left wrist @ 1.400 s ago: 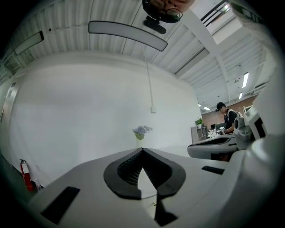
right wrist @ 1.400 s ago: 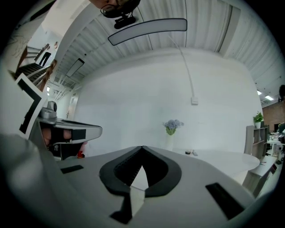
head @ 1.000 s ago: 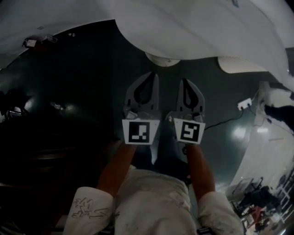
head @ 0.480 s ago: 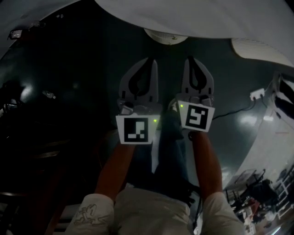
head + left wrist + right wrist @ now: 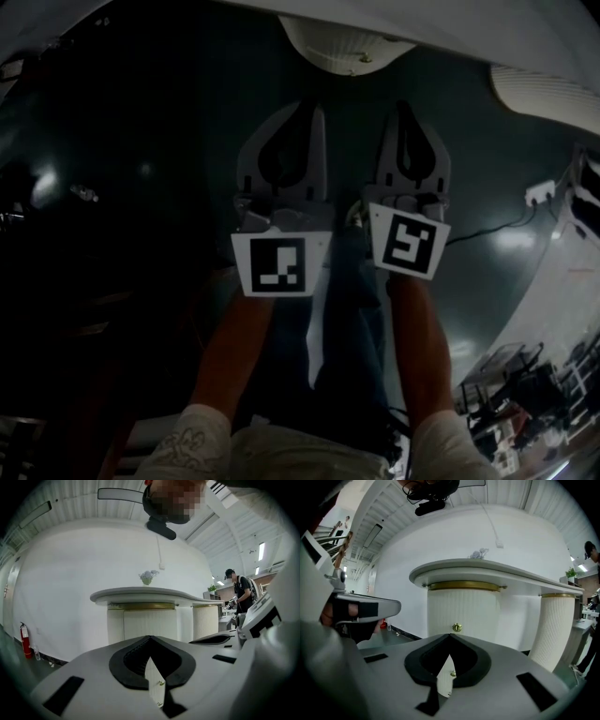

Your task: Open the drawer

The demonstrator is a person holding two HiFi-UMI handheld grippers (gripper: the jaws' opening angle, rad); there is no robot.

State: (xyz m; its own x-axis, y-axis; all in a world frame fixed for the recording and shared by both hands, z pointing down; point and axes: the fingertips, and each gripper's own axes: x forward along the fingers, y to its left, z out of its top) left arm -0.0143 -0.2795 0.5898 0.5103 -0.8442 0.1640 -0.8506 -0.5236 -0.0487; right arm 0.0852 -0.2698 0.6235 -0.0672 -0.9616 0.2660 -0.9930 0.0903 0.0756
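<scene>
Where brass knob (image 5: 457, 627) sits, ribbed white drawer (image 5: 464, 609) looks shut.

Large showroom-like hall: fluted white counter (image 5: 487, 573), fire extinguisher (image 5: 25, 640), high ribbed ceiling (image 5: 89, 508)
</scene>
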